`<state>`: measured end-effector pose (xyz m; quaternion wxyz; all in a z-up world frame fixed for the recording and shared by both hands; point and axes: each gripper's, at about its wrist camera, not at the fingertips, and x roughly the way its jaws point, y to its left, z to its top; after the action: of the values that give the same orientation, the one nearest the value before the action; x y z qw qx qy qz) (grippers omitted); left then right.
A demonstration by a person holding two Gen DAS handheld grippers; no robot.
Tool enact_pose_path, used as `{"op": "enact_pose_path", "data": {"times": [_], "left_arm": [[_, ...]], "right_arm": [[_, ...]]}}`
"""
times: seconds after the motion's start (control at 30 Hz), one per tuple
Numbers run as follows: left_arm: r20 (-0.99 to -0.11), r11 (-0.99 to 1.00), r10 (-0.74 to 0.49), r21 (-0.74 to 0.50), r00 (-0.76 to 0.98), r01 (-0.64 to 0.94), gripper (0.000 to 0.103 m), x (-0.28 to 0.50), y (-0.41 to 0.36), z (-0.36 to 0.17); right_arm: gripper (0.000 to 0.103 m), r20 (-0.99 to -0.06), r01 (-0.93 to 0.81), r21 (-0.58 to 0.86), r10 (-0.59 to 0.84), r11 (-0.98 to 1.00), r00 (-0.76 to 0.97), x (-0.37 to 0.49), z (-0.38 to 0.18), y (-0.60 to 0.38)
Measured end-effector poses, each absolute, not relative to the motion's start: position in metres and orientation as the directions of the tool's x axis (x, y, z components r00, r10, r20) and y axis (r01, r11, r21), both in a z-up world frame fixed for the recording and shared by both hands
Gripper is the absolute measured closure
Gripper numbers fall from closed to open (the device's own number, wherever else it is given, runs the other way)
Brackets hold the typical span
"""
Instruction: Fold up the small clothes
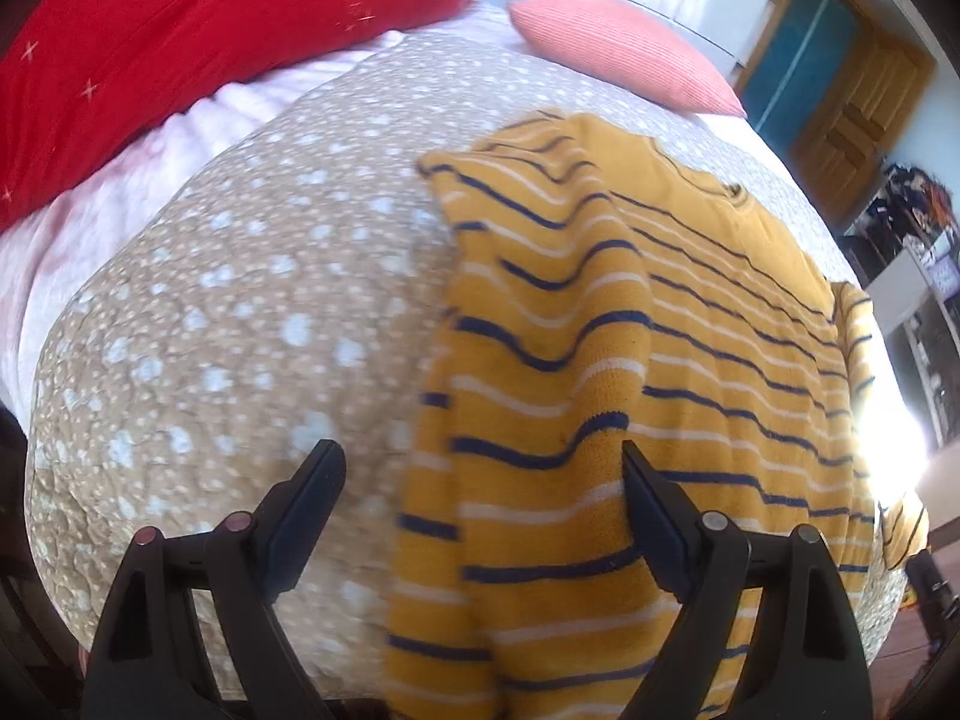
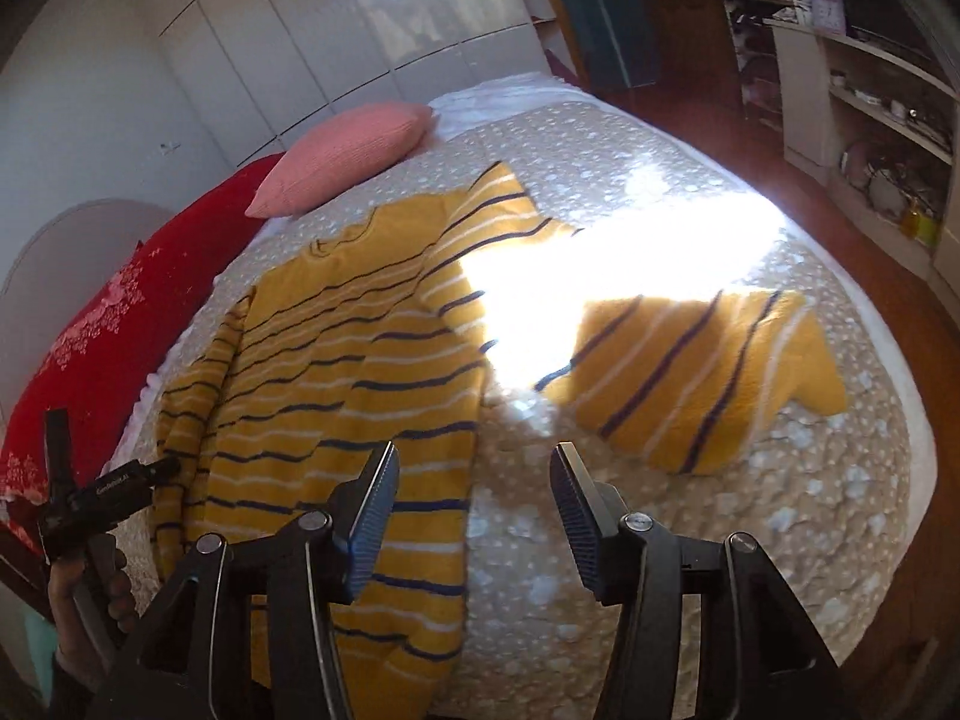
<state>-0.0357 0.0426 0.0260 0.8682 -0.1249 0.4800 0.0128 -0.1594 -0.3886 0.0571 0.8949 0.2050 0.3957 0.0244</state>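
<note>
Two grippers hover over a bed, both with jaws spread and nothing between them. The sweater (image 1: 600, 360) (image 2: 336, 360) is mustard-yellow knit crossed by thin navy and white stripes, with a plain yellow yoke below a ribbed round neck. It lies flat on the quilt (image 1: 210, 330) (image 2: 690, 540); in the left wrist view one sleeve is folded over its body, making a soft ridge that runs from 12 o'clock down toward 6. In the right wrist view the other sleeve (image 2: 708, 372) stretches out toward 3 o'clock, partly washed out by a bright patch of sunlight.

The left gripper (image 1: 480, 480) sits low at 6 o'clock over the sweater's edge — one finger above the quilt, the other above the knit. The right gripper (image 2: 474, 480) hangs over the hem's corner, blue ribbed pads facing each other.

The quilt is tan, puckered, scattered with pale dots. At 11 o'clock in the left view lies a red pillow (image 1: 180, 30) with white star marks; a ribbed pink cushion (image 1: 624, 48) (image 2: 342, 150) rests at 1 o'clock. Glossy white wardrobe doors (image 2: 300, 30) stand behind the bed.
</note>
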Motion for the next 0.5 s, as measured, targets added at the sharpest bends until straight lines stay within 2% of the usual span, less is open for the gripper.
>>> {"op": "enact_pose_path", "data": {"times": [0.1,0.17,0.2,0.23,0.27,0.3,0.37,0.4,0.5], "left_arm": [[-0.833,0.972,-0.092,-0.195,0.546,-0.133,0.015,-0.040,0.048,0.026],[-0.828,0.977,-0.102,-0.187,0.552,-0.100,0.025,-0.042,0.044,0.028],[-0.829,0.980,-0.113,-0.183,0.548,-0.074,0.045,-0.042,0.039,0.027],[-0.832,0.982,-0.120,-0.179,0.541,-0.057,0.078,-0.039,0.035,0.029],[-0.838,0.986,-0.110,-0.160,0.535,-0.047,0.083,-0.037,0.031,0.031],[-0.836,0.989,-0.083,-0.135,0.542,-0.056,0.084,-0.037,0.031,0.034],[-0.825,0.991,-0.015,-0.088,0.565,-0.102,0.094,-0.038,0.040,0.042],[-0.821,0.988,0.062,-0.032,0.568,-0.154,0.102,-0.037,0.048,0.046],[-0.779,0.925,0.315,0.124,0.542,-0.360,0.103,-0.039,0.091,0.055]], "right_arm": [[0.046,-0.702,0.092,0.400,0.241,0.912,0.670,-0.152,0.048,-0.369],[0.046,-0.707,0.076,0.403,0.257,0.912,0.659,-0.151,0.043,-0.361],[0.046,-0.711,0.073,0.398,0.258,0.914,0.654,-0.151,0.041,-0.356],[0.046,-0.716,0.072,0.391,0.254,0.918,0.650,-0.150,0.040,-0.352],[0.046,-0.720,0.072,0.385,0.250,0.920,0.648,-0.150,0.038,-0.350],[0.046,-0.722,0.074,0.380,0.246,0.922,0.646,-0.150,0.037,-0.350],[0.046,-0.724,0.084,0.382,0.241,0.920,0.646,-0.151,0.037,-0.352],[0.046,-0.722,0.088,0.384,0.240,0.919,0.649,-0.153,0.037,-0.354],[0.046,-0.721,0.102,0.379,0.224,0.920,0.655,-0.155,0.037,-0.358]]}}
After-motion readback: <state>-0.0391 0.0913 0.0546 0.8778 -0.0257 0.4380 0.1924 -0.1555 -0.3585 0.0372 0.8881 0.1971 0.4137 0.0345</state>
